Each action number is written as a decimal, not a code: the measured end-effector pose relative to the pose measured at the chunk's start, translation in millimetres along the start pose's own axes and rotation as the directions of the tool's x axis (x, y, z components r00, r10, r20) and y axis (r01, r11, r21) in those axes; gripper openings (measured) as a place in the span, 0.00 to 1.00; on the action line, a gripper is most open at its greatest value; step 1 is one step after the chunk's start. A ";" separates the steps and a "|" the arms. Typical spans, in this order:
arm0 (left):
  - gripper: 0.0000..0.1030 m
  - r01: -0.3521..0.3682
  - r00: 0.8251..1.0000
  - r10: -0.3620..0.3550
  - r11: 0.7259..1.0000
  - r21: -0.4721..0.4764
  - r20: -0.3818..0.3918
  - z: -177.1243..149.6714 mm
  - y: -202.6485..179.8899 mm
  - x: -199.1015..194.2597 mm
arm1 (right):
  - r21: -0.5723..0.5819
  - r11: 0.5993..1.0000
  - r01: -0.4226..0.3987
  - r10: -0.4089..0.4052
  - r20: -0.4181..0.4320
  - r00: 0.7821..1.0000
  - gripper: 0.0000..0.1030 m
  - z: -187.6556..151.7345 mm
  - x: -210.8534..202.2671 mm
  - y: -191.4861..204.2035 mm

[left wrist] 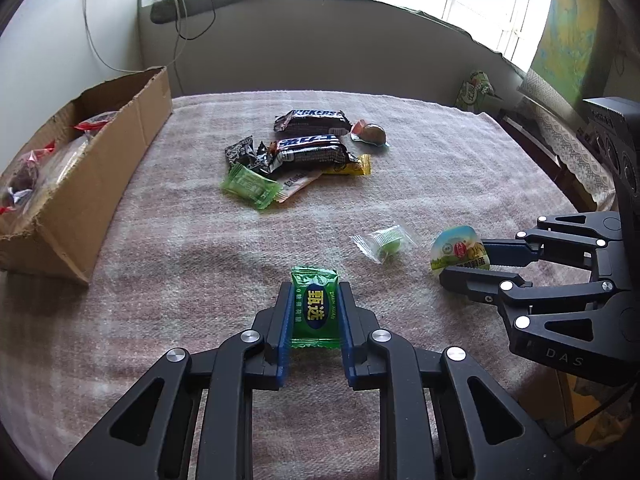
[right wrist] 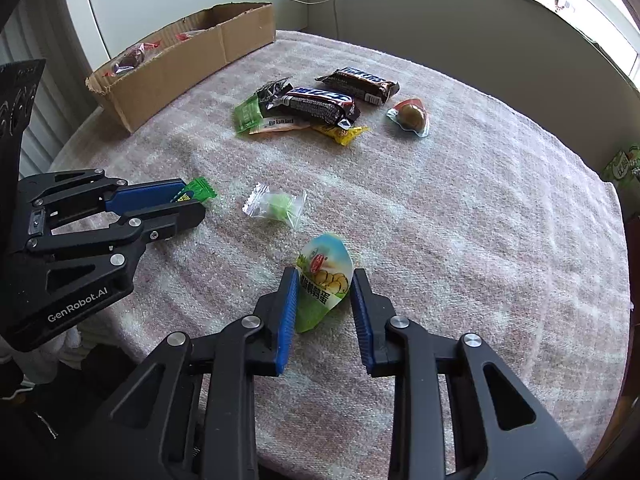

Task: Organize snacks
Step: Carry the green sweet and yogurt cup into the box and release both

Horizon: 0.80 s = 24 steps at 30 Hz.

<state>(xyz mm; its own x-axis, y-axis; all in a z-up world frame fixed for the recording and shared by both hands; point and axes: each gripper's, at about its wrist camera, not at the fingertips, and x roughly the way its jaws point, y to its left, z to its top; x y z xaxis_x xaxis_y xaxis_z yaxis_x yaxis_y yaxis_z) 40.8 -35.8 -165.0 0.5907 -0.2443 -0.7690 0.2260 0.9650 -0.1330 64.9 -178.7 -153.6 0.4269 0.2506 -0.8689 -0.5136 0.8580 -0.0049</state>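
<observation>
My left gripper (left wrist: 315, 294) is shut on a dark green candy packet (left wrist: 315, 308), just above the cloth; it also shows in the right wrist view (right wrist: 192, 206) with the candy (right wrist: 196, 192). My right gripper (right wrist: 325, 280) has its jaws around a quail egg pouch (right wrist: 322, 280); the left pad touches it, a small gap shows at the right pad. That gripper shows in the left wrist view (left wrist: 464, 264) with the pouch (left wrist: 456, 252). A clear-wrapped green candy (left wrist: 384, 242) (right wrist: 278, 206) lies between the grippers.
A cardboard box (left wrist: 80, 184) (right wrist: 176, 76) holding red-wrapped snacks stands at the far left. A pile with two Snickers bars (left wrist: 308, 148) (right wrist: 320, 104), green, orange and yellow packets and a brown egg pouch (left wrist: 372, 134) (right wrist: 412, 116) lies mid-table. The table edge drops off at the right.
</observation>
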 end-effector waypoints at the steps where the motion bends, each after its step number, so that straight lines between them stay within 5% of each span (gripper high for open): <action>1: 0.18 0.002 1.000 -0.002 1.000 -0.006 0.004 -0.1 1.8 -1.8 | 0.004 1.000 0.000 0.000 0.002 1.000 0.25 0.0 -1.5 -0.2; 11: 0.18 -0.003 0.996 0.008 0.998 -0.058 0.086 14.9 25.7 -32.4 | 0.009 1.000 0.007 -0.008 0.077 0.997 0.24 22.4 -24.7 2.8; 24: 0.18 -0.101 0.976 0.126 0.985 -0.141 0.176 44.0 97.7 -60.2 | -0.043 0.994 -0.096 0.104 0.217 0.971 0.24 129.8 -33.8 30.4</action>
<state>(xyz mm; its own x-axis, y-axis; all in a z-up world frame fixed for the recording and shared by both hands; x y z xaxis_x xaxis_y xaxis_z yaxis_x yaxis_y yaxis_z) 61.3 69.0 -104.2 0.7412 -0.1340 -0.6577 0.0534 0.9885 -0.1413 131.5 -102.8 -60.2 0.5228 0.4295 -0.7363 -0.5842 0.8096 0.0574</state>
